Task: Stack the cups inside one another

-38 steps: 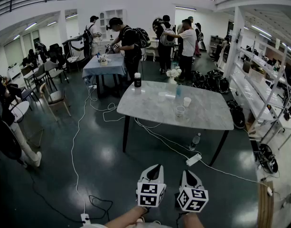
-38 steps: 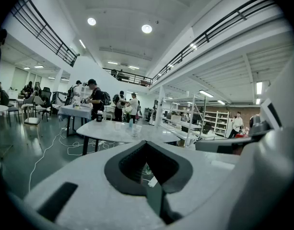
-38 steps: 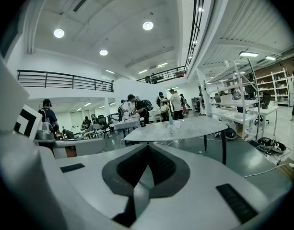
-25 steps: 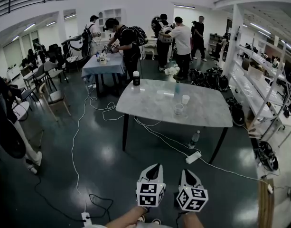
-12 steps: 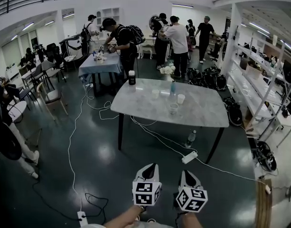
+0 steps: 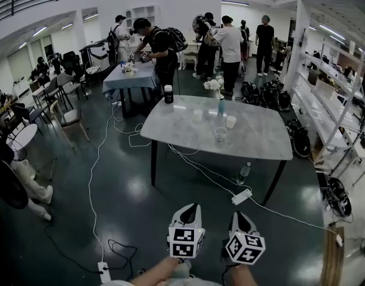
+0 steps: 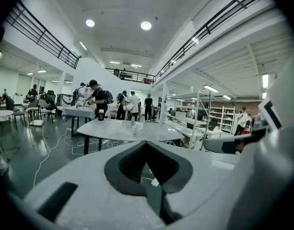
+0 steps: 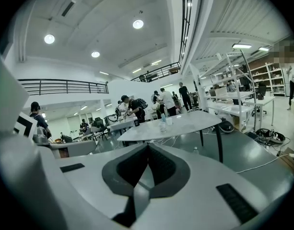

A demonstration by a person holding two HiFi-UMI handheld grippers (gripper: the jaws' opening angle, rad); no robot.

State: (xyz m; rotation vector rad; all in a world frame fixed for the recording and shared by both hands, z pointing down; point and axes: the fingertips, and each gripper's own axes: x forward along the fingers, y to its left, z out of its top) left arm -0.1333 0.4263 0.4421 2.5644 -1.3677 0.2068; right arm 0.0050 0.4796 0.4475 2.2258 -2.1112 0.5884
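While both claws are held low over the dark floor (image 6: 128,213) at the bottom of the head view, a pale table (image 6: 262,145) is seen well ahead of them. The left claw (image 6: 196,207) and the right claw (image 6: 237,215) are carried side by side, each with a marker cube at its back, and neither is near the table. Near the table's middle, three things are set apart from one another. A clear cup (image 6: 221,134) is nearest, a white cup (image 6: 231,121) is just beyond it, and a third cup (image 6: 197,115), pale and hard to make out, is to the left. None is stacked in another. A blue bottle (image 6: 221,105), a dark jar (image 6: 168,94) and a bunch of white flowers (image 6: 214,85) are also borne by the table. A power strip (image 6: 242,196) and white cables (image 6: 96,177) are laid on the floor, and several people (image 6: 230,46) are gathered behind.

In the left gripper view, the left claw (image 7: 147,143) is shown closed, its jaws brought together with nothing between them. The table is seen far off, with the cups (image 7: 135,128) small upon it.

In the right gripper view, the right claw (image 8: 147,146) is likewise shown closed and empty. The table is seen beyond its tip, with the cups (image 8: 162,127) near its middle.
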